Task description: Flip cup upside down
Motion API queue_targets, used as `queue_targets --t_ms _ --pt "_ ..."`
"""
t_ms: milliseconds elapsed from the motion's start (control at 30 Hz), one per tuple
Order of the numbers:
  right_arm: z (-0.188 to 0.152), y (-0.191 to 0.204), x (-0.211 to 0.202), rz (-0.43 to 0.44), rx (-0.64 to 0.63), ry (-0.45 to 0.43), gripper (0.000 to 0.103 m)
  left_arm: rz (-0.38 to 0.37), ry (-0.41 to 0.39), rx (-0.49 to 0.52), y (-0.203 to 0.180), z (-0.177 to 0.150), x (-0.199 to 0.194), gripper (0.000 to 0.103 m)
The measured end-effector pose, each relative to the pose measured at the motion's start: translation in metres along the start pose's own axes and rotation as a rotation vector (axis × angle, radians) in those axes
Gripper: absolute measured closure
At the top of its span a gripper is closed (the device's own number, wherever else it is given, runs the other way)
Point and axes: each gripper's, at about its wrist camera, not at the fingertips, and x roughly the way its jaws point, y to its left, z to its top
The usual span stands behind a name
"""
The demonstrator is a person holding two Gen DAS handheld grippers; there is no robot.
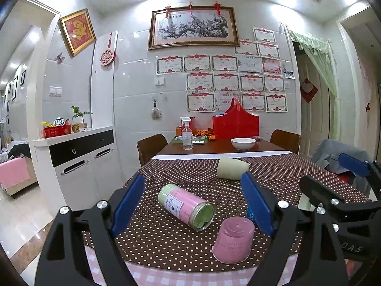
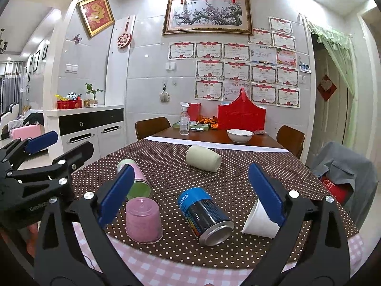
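A pink cup [image 1: 233,239] stands upside down on the dotted cloth near the table's front edge; it also shows in the right wrist view [image 2: 143,219]. A cream cup [image 1: 232,168] lies on its side farther back, also seen from the right [image 2: 203,158]. A white paper cup [image 2: 260,220] lies on its side by my right gripper's right finger. My left gripper [image 1: 193,202] is open and empty, above a pink-and-green can [image 1: 187,206] lying on its side. My right gripper [image 2: 190,195] is open and empty, above a blue-and-black can [image 2: 204,215] lying on its side.
At the back stand a white bowl [image 1: 243,143], a spray bottle [image 1: 187,133] and a red box [image 1: 235,124]. Chairs flank the table; one at right [image 2: 343,174] has a grey jacket over it. A white cabinet [image 1: 81,162] stands at left.
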Motion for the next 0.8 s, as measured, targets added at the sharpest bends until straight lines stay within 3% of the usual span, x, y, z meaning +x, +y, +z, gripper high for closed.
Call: queue_targets --t_ms 800 --pt "-0.0015 0.0023 0.0026 0.002 -0.001 0.001 0.008 0.004 0.006 0.001 0.0025 -0.0009 0.003 0.021"
